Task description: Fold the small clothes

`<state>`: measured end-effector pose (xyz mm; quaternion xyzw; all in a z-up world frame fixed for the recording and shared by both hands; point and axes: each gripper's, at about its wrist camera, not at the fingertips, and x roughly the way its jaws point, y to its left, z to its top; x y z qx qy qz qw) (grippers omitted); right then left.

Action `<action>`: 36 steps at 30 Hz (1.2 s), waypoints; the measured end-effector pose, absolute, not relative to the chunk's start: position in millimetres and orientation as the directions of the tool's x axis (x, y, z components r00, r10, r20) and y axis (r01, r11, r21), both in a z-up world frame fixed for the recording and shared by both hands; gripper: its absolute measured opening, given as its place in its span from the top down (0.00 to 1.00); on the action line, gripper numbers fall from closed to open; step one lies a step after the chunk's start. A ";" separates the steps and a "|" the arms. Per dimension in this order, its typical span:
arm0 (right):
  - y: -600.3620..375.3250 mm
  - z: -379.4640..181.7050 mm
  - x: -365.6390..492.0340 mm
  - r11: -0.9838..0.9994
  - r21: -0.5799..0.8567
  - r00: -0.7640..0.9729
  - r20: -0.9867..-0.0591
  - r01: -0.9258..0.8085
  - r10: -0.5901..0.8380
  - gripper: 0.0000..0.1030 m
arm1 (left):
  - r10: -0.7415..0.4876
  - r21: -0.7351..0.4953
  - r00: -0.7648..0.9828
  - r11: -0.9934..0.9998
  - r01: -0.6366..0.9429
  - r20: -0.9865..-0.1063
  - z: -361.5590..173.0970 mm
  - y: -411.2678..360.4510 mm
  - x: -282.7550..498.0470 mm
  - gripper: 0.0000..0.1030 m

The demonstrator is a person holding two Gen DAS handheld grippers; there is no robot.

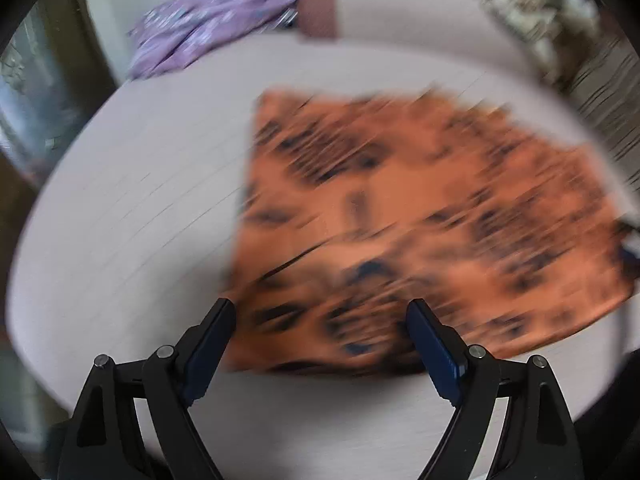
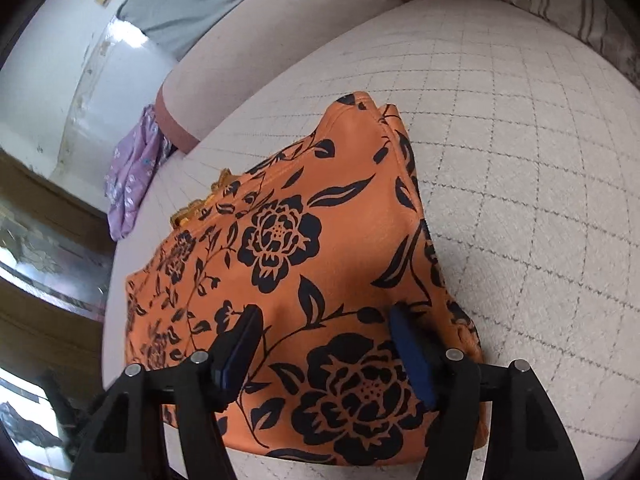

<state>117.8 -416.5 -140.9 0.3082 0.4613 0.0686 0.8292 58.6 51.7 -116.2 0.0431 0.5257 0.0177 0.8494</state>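
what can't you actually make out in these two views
- Left wrist view: motion blur smears the orange floral garment, so its folds and edges are unreadable; the purple cloth behind is blurred too.
- Right wrist view: the right hand-held gripper and its frame cover the garment's near edge.
- Right wrist view: the bed surface hides whatever lies under the garment, so the layer count is unclear.
- The left hand-held gripper is open; its contact with the cloth is uncertain.

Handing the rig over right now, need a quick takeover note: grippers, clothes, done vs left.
Left gripper: open, holding nothing, at the near edge of the orange floral garment; its view is motion-blurred.
Right gripper: open, over the same garment, gripping nothing.
Orange garment lies folded in layers on the quilted bed.
Purple garment lies bunched at the far bed edge, looks unfolded.
Left: check the orange fold, then probably the purple one.
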 end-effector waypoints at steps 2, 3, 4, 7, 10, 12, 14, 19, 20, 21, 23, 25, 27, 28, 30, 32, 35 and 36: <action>-417.5 -142.4 116.2 0.789 0.590 0.571 -0.712 0.170 0.410 0.32 | -0.018 -0.039 0.421 0.998 -0.041 -0.907 -123.6 82.0 57.0 0.13; -416.1 -139.4 114.8 0.791 0.589 0.571 -0.711 0.166 0.410 0.32 | -0.021 -0.052 0.419 0.997 -0.063 -0.908 -121.9 89.8 55.7 0.13; -416.9 -139.6 113.7 0.794 0.588 0.571 -0.710 0.158 0.412 0.32 | 0.005 -0.028 0.422 0.997 -0.073 -0.907 -118.6 93.8 54.1 0.13; -415.1 -138.1 113.8 0.791 0.591 0.574 -0.706 0.156 0.415 0.32 | 0.033 -0.003 0.424 0.996 -0.086 -0.905 -112.0 96.3 51.3 0.13; -413.8 -138.4 114.6 0.793 0.589 0.575 -0.707 0.156 0.411 0.32 | 0.066 0.031 0.446 0.996 -0.085 -0.893 -101.8 92.6 48.3 0.14; -414.3 -138.8 113.9 0.795 0.587 0.577 -0.706 0.154 0.411 0.32 | 0.075 0.042 0.452 0.996 -0.082 -0.889 -95.6 90.7 46.6 0.14; -414.8 -138.8 113.8 0.793 0.589 0.577 -0.705 0.152 0.413 0.32 | 0.083 0.048 0.455 0.995 -0.089 -0.887 -93.0 93.9 48.3 0.14; -415.2 -139.3 114.0 0.793 0.591 0.578 -0.702 0.148 0.416 0.32 | 0.105 0.063 0.445 0.992 -0.109 -0.889 -96.4 98.0 47.0 0.14; -415.2 -139.3 113.9 0.793 0.591 0.578 -0.702 0.147 0.416 0.32 | 0.109 0.066 0.443 0.992 -0.110 -0.890 -98.0 97.1 48.9 0.14; -415.0 -139.3 113.8 0.793 0.591 0.578 -0.701 0.146 0.417 0.32 | 0.112 0.070 0.441 0.991 -0.111 -0.890 -99.3 96.0 50.8 0.14; -415.4 -139.3 113.8 0.793 0.593 0.578 -0.700 0.143 0.419 0.32 | 0.119 0.077 0.435 0.991 -0.112 -0.892 -101.8 97.3 51.3 0.14; -415.4 -139.4 113.3 0.791 0.595 0.579 -0.698 0.142 0.421 0.32 | 0.119 0.077 0.431 0.991 -0.113 -0.894 -104.0 97.6 51.5 0.14; -415.2 -139.8 113.1 0.791 0.595 0.579 -0.697 0.141 0.422 0.32 | 0.122 0.081 0.427 0.990 -0.114 -0.896 -106.1 98.8 51.4 0.14; -415.2 -139.7 113.0 0.791 0.596 0.580 -0.697 0.140 0.422 0.32 | 0.121 0.079 0.425 0.990 -0.115 -0.897 -106.9 99.6 51.2 0.14; -415.3 -140.0 112.9 0.791 0.596 0.580 -0.696 0.138 0.423 0.32 | 0.121 0.079 0.424 0.990 -0.114 -0.898 -108.0 100.2 51.6 0.14; -415.5 -139.6 112.5 0.790 0.597 0.581 -0.695 0.138 0.424 0.32 | 0.124 0.081 0.423 0.990 -0.118 -0.898 -106.9 101.3 51.5 0.14; -415.7 -137.4 114.1 0.790 0.596 0.571 -0.702 0.142 0.426 0.32 | 0.140 0.085 0.465 0.987 -0.138 -0.874 -90.2 101.4 51.0 0.14; -415.2 -135.3 115.4 0.794 0.590 0.562 -0.710 0.147 0.424 0.32 | 0.130 0.071 0.488 0.988 -0.139 -0.863 -83.1 101.0 50.3 0.14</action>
